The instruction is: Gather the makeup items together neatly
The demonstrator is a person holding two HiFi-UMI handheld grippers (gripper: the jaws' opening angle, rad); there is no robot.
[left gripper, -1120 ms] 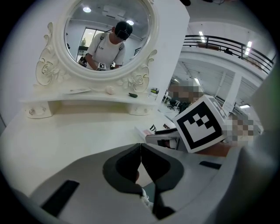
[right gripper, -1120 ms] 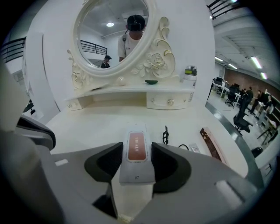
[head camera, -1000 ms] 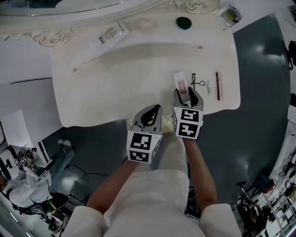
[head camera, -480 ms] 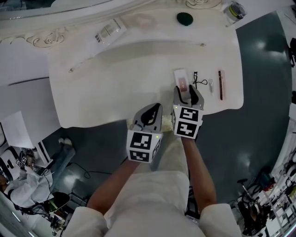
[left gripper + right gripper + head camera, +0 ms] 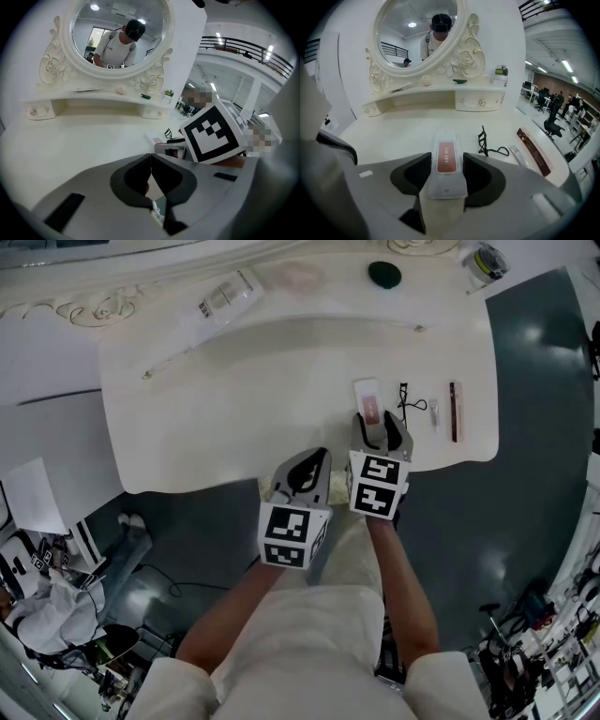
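**Right gripper clamping the white sachet near the table's front edge**

You are holding the left gripper [image 5: 311,461] just over the curved near edge of the dressing table [image 5: 216,427], with its jaws pressing together on nothing. Just beside it, the right gripper [image 5: 447,161] is reaching a little further in. It is pinching the long sides of a flat white sachet [image 5: 446,140] that bears a reddish-brown label. The sachet is sitting lengthwise between the pads, pointing away from you.

To its right, a black eyelash curler [image 5: 485,139], a small clear tube [image 5: 518,155] and a slim brown stick [image 5: 533,151] are lying apart from one another in a row. The stick is sitting near the table's right edge. Leftward, the smooth cream tabletop is stretching wide and open.

Further back, a raised shelf [image 5: 440,89] is carrying a clear wrapped packet [image 5: 222,304], a dark green lump [image 5: 384,275] and a small jar [image 5: 487,263]. Above it an oval mirror [image 5: 417,33] is standing in a carved, flowery white frame. Glossy grey floor [image 5: 534,521] is showing around the table.
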